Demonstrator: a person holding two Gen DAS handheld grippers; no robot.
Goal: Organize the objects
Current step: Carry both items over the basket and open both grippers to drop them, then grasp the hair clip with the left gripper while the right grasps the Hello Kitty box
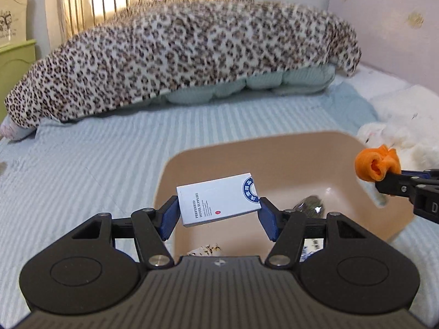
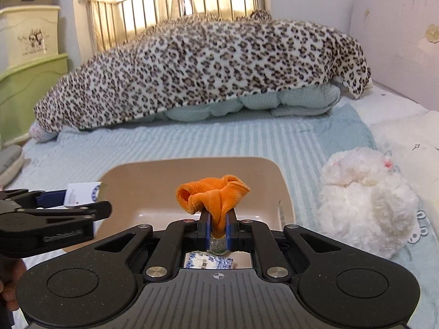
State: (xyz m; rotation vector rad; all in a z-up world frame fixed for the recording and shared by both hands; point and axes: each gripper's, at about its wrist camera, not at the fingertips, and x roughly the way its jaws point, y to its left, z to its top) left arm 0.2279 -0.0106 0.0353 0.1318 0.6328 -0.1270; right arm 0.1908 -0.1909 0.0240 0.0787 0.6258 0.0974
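— Holding what, on your left side?

— I am gripping a white box [image 1: 218,201] printed "PREFERRED HOTEL SUPPLIES" in the left gripper [image 1: 218,213], its blue pads [image 1: 169,216] clamping both ends. The box is hanging tilted over the tan basin [image 1: 274,148].

— And the right?

— The right gripper [image 2: 218,226] is squeezing an orange plush cloth [image 2: 212,196], which is bunching up above the fingers, also over the basin [image 2: 153,178]. Small packets [image 2: 210,263] are lying at the basin's near end.

— Surroundings?

— The basin is sitting on a pale blue striped bedspread [image 1: 82,170]. A white fluffy toy [image 2: 365,203] is lying just right of it, and a leopard-print blanket [image 1: 178,54] is lying across the far side.
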